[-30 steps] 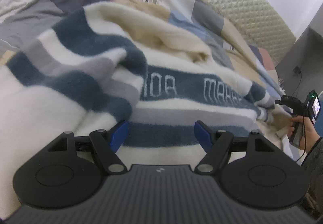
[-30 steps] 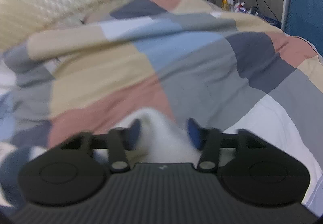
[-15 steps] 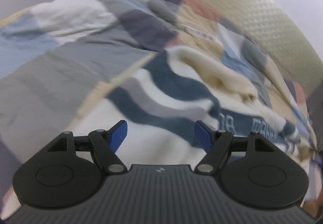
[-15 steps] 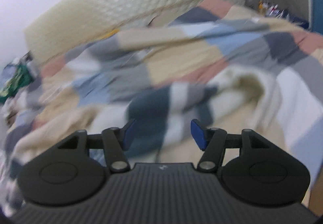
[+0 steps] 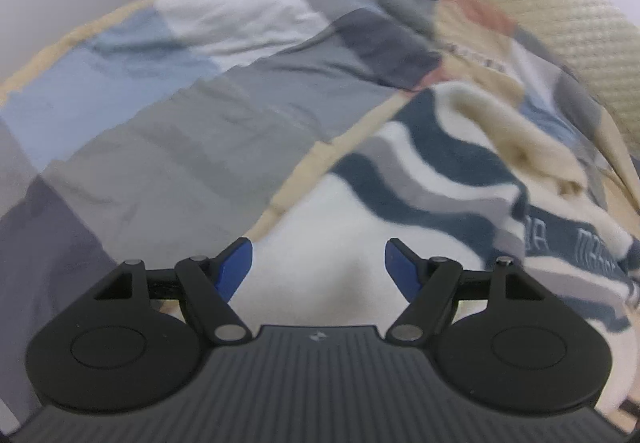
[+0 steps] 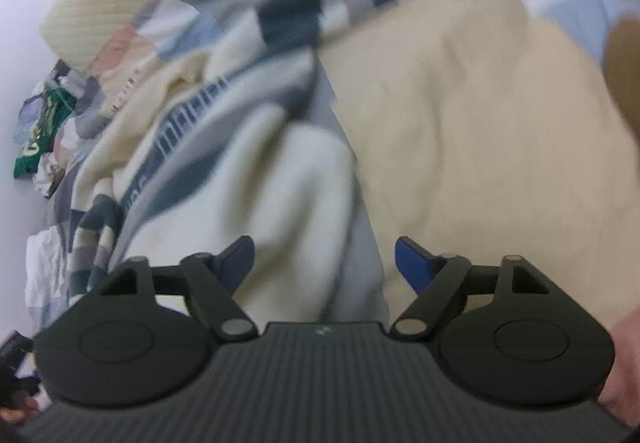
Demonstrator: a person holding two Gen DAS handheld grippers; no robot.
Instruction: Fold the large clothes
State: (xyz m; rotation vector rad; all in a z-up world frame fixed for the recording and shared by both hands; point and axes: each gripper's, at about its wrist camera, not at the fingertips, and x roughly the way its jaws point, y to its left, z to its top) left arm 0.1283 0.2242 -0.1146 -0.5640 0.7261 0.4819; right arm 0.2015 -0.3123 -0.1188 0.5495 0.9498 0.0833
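A large fleece garment (image 5: pixel 420 179), cream with dark blue and grey stripes and white lettering, lies rumpled on the bed. My left gripper (image 5: pixel 318 267) is open and empty, over the garment's cream edge. In the right wrist view the same garment (image 6: pixel 280 179) lies bunched, with a cream fold between the open jaws of my right gripper (image 6: pixel 324 263). The right gripper holds nothing.
A patchwork duvet (image 5: pixel 192 131) of grey, blue, white and beige squares covers the bed. A quilted cream headboard (image 5: pixel 532 3) runs along the far side. A pile of clothes (image 6: pixel 44 123) lies at the far corner by the wall. A beige patch of bedding (image 6: pixel 480 131) lies to the right.
Both grippers have swung quickly. The left view turned left from the lettering to the garment's edge and the duvet. The right gripper let go of white fabric, opened and now looks down on the garment.
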